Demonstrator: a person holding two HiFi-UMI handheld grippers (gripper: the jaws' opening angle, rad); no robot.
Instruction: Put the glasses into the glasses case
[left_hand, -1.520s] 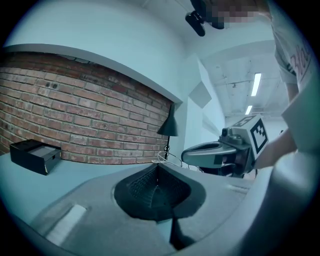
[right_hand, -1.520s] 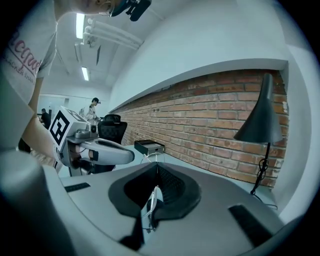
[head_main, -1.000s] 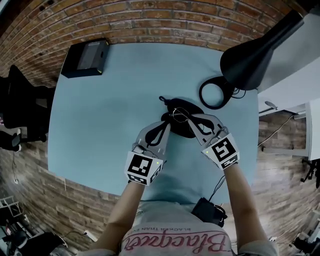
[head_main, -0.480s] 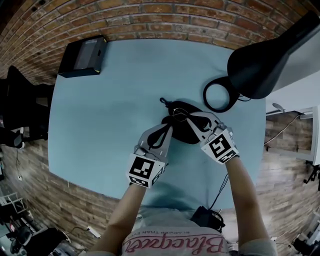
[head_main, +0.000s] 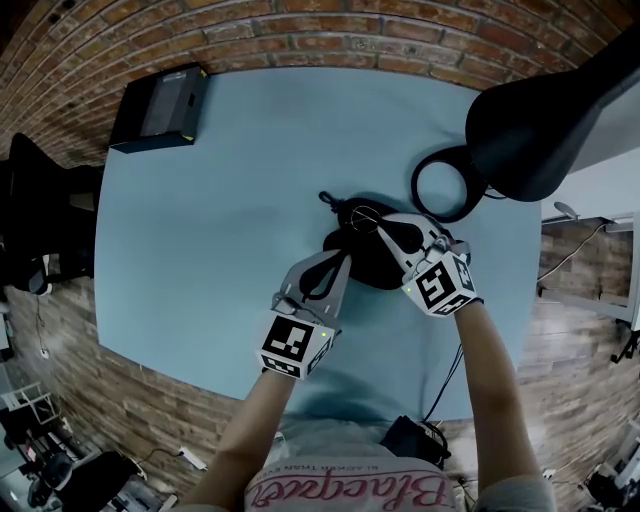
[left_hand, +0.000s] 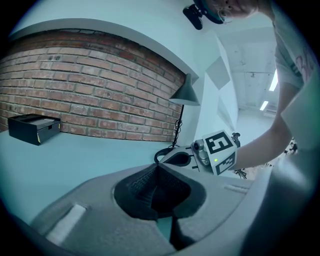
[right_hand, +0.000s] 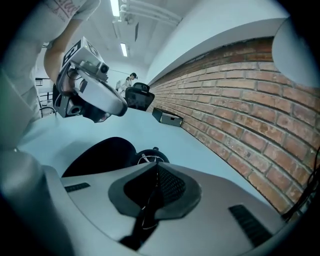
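Note:
The black glasses case (head_main: 370, 262) lies open on the blue table (head_main: 220, 230), right of centre. Thin wire-rimmed glasses (head_main: 362, 214) hang over its far end, and my right gripper (head_main: 380, 222) is shut on their frame. In the right gripper view the wire runs down between the shut jaws (right_hand: 156, 165), with a round lens (right_hand: 149, 156) just beyond and the case (right_hand: 100, 156) to the left. My left gripper (head_main: 343, 258) is shut at the case's near left edge; the left gripper view shows nothing between its pads (left_hand: 154, 167).
A black desk lamp (head_main: 545, 110) overhangs the far right corner, its ring base (head_main: 440, 185) just beyond the case. A black box (head_main: 160, 105) sits at the far left corner by the brick wall. A dark device (head_main: 410, 440) hangs at the person's waist.
The head view has drifted a little. Both grippers stay shut and hold nearly the same places over the case; the glasses sit slightly farther toward the case's far end.

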